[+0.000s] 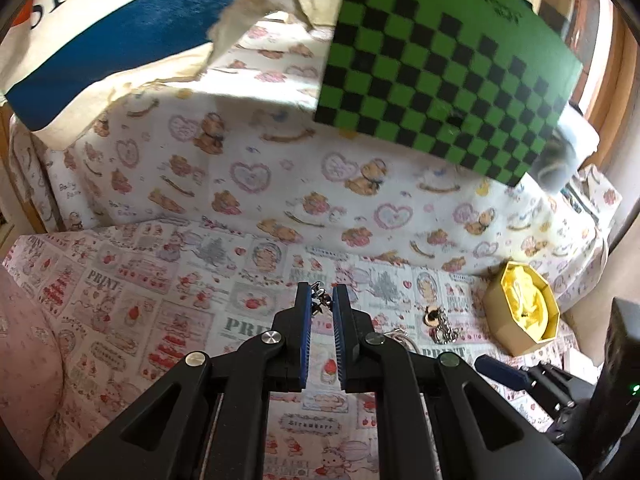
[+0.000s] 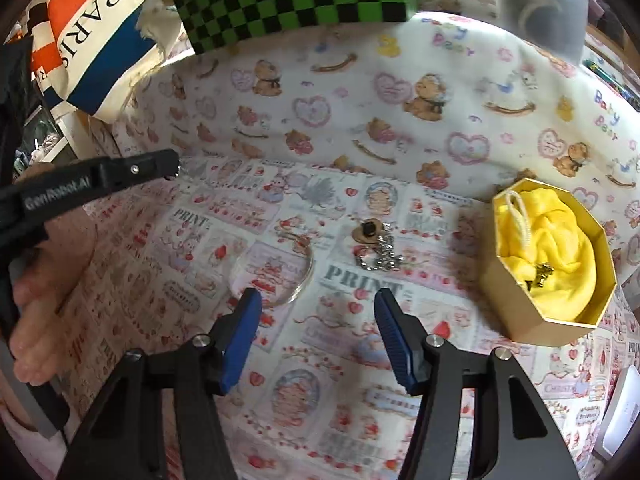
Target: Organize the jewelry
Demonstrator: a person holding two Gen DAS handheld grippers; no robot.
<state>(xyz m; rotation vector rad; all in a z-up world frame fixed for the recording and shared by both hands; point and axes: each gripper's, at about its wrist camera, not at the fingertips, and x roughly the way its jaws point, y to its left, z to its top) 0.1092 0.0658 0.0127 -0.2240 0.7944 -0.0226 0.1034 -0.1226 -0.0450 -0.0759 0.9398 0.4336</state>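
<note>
Octagonal gift box (image 2: 516, 312), yellow cloth pouch (image 2: 548, 240) inside: one small dark trinket (image 2: 542, 278) already on the pouch, apparently a charm.
Left gripper (image 1: 322, 300): jaws pressed nearly together, pinching a small silvery piece (image 1: 318, 294), type unclear at this blur; not yet boxed.
Right gripper (image 2: 318, 312): jaws spread, empty, above the printed cloth (image 2: 280, 360).
Still loose on the cloth: clear bangle (image 2: 296, 280); chain with tan pendant (image 2: 374, 250), near the box.
Progress, judged: early, roughly one stored, three left.
Legible writing: "PRINT" on cloth; "Baby Bear" on the bear fabric (image 2: 400, 112); "PARIS" on the striped bag (image 2: 92, 32); "GenRobot.AI" on the left gripper's arm.
</note>
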